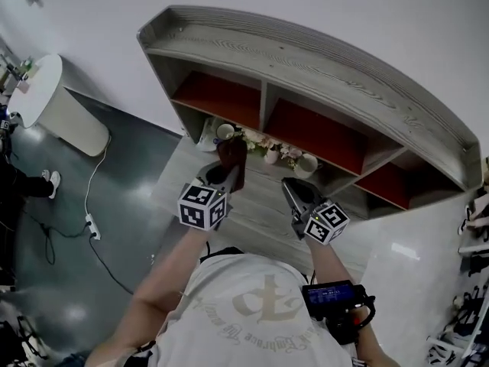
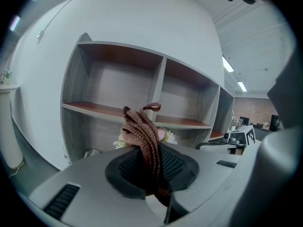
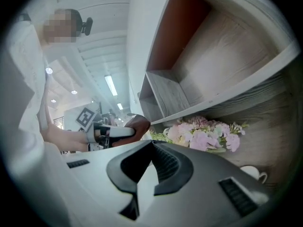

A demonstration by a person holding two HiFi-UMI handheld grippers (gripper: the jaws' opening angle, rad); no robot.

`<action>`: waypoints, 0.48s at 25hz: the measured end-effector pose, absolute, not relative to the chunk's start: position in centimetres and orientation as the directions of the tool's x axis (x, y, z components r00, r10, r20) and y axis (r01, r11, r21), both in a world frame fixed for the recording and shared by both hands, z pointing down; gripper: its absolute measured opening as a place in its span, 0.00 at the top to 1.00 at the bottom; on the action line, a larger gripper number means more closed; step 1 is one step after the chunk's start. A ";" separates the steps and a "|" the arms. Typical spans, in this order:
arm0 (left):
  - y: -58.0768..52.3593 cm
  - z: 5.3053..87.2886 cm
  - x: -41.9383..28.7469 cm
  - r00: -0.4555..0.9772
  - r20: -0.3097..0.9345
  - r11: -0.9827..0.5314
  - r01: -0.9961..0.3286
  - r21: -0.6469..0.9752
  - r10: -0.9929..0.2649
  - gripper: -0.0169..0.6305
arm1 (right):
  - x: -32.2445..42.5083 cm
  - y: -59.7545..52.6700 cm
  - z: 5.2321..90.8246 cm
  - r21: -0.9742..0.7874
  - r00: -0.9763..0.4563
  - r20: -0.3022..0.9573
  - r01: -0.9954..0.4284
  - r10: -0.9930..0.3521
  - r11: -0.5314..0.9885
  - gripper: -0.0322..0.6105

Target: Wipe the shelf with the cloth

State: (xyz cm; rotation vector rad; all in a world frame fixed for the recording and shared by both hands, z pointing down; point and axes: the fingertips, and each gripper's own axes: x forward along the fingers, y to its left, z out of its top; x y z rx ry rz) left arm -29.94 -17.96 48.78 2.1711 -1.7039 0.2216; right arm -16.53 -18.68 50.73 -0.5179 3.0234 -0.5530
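A: Grey wood-grain shelf (image 1: 321, 67) against the wall, 3 open bays in the upper row, reddish boards inside. Where to begin?

B: Probably the left bay. Raise the left hand-held gripper (image 1: 228, 176), lay the loose end flat on the board, then drag in long overlapping strokes from back corner to front edge.

A: Grip secure?

B: Clamped on the brown knitted cloth (image 2: 142, 134): ribbed, soft, bunched, small loop on top. Held up in front of the shelf, not yet on any board. Right hand-held gripper (image 3: 150, 148) pinched together, nothing in it. Best kept clear of the pink flowers (image 3: 203, 135) and white cup (image 3: 254, 173).

Grey wood shelf (image 1: 321, 60); lower board (image 1: 267, 197) carries flowers (image 1: 256, 138), left cup (image 1: 225, 131), right cup (image 1: 306, 164).
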 end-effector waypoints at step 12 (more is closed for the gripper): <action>-19.3 47.4 -34.0 0.327 0.324 -0.270 -0.940 0.209 -0.888 0.87 | -21.2 -18.9 50.9 -0.344 -0.933 0.044 -0.349 -0.356 0.872 0.94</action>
